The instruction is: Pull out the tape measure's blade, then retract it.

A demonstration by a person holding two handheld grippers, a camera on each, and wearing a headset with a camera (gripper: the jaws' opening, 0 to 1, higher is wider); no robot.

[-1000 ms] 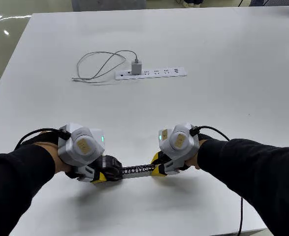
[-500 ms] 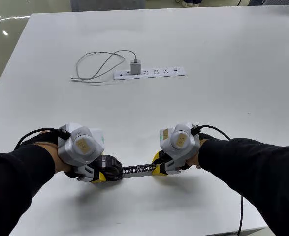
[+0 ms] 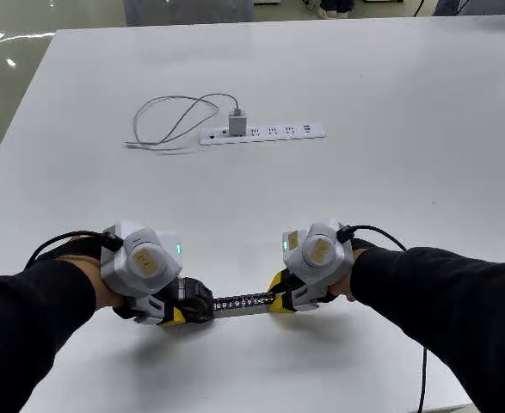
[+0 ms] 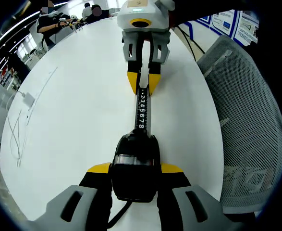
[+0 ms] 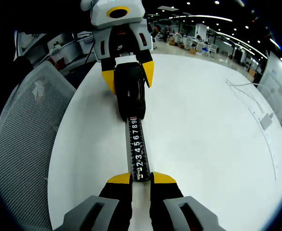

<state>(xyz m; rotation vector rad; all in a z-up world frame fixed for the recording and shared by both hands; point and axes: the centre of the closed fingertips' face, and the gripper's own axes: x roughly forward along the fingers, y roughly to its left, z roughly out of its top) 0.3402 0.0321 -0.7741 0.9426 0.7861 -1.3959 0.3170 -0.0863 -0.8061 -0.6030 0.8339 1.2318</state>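
L gripper (image 4: pixel 136 169) clamps case (image 4: pixel 136 156), R gripper (image 5: pixel 141 179) pinches blade (image 5: pixel 135 144) at tip; I'd pull R straight away from L, blade kept flat.

Head view: tape measure case (image 3: pixel 199 299) mostly hidden under left gripper (image 3: pixel 181 308) body; blade (image 3: pixel 243 302) numerals too small to read; blade tip hidden between right gripper (image 3: pixel 276 300) jaws; power strip (image 3: pixel 265 132) sockets too small to tell; tabletop (image 3: pixel 390 103) right side cut off by picture edge; cable (image 3: pixel 422 379) runs off bottom edge; left gripper view: mesh chair (image 4: pixel 246 134) cut off at right
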